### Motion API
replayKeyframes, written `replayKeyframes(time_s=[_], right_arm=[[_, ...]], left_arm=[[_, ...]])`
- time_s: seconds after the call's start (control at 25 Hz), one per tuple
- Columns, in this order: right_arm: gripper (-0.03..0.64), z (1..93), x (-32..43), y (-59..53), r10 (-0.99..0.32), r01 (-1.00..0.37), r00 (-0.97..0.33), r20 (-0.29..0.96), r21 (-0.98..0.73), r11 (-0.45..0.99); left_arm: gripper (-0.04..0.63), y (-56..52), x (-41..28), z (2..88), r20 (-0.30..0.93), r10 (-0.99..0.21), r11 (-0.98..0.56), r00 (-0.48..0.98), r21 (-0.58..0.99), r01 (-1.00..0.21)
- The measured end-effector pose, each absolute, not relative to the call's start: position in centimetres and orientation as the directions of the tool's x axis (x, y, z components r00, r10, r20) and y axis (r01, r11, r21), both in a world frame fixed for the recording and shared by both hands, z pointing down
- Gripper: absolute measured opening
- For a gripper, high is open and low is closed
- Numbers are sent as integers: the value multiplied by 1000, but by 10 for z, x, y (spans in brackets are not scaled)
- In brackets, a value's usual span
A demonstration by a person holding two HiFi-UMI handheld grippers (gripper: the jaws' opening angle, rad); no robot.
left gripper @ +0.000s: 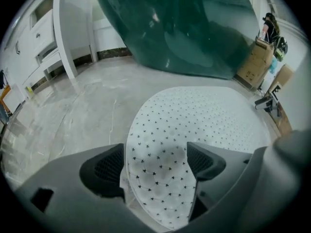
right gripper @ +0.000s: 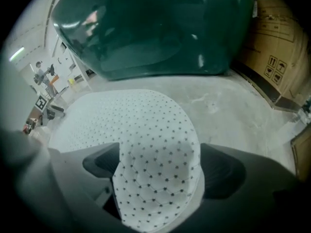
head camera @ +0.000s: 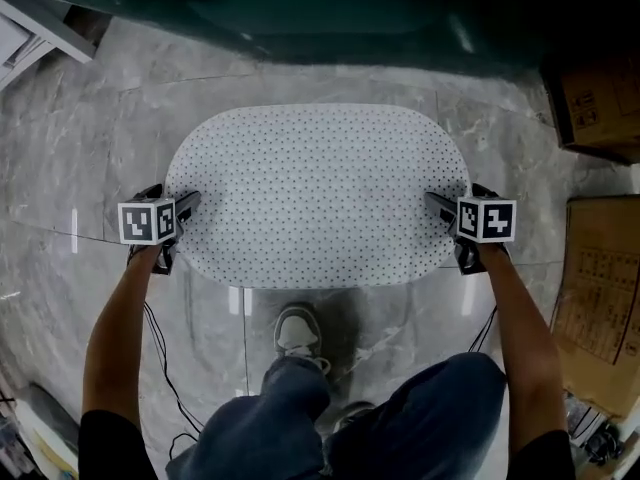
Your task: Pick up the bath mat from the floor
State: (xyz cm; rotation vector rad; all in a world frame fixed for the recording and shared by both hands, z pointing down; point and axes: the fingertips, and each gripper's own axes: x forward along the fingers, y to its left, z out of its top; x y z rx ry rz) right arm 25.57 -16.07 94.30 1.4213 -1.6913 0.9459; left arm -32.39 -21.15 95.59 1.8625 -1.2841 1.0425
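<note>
The mat (head camera: 318,193) is not yet lifted; its ends are placed, ungripped, between the wide-open fingers (left gripper: 104,166) of the left gripper (head camera: 183,230) and right gripper (head camera: 447,230).

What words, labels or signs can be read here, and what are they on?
No readable words anywhere.
Cardboard box: handling pictograms, text too blurred to read.
Second cardboard box: printed grid, too small to read.
Left gripper and right gripper: square black-and-white markers, no letters.
</note>
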Motion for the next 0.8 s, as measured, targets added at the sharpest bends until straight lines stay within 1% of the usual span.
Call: replayKeyframes(time_s=[0.16,0.32,0.48,0.56,0.68,0.8], right_arm=[[532,957,266,-165,-425,-992,-112,898,-77,99],[549,964,280,-161,-393,-995,-77,916,-45,91],[546,964,273,-161,-384,-995,-80,920,-49,90],[534,963,269,-161,-386,-994,-82,919,-49,94],[485,961,264,-161,-394,-993,-86,915,-49,103],[465,960,262,-160,-397,-993,-88,914,-49,107]], left_arm=[[416,-207,-329,965,878,-433,-284,202,80,-955],[416,-210,-319,970,870,-440,-282,222,100,-954],[414,-208,-323,967,874,-438,-273,212,95,-957],[410,-208,-324,965,870,-447,-264,208,93,-960],[397,-209,-324,964,870,-449,-254,204,95,-963],[363,-208,-320,964,873,-446,-241,198,96,-966]])
